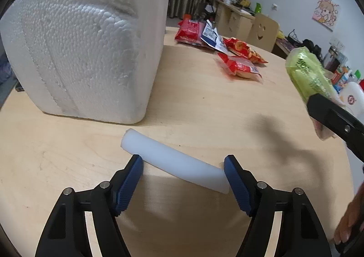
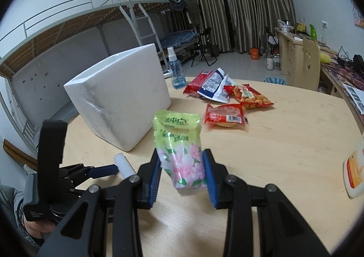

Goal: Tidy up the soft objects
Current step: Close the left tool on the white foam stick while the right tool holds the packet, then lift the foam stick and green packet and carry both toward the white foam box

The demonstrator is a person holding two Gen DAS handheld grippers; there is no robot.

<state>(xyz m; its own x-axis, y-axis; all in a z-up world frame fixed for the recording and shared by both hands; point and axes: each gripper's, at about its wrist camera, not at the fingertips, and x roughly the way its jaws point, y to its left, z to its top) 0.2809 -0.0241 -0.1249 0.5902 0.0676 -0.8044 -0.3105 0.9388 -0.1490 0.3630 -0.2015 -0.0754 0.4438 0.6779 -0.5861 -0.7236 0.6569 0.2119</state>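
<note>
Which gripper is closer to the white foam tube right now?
Left. The left gripper straddles the foam tube on the table. The right gripper is off to the side, holding a green pack.

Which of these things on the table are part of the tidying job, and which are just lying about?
Part of the job:
green tissue pack, held by right gripper
white foam tube, between left gripper's jaws
styrofoam box
snack packets

Lying about:
spray bottle
chair
</note>
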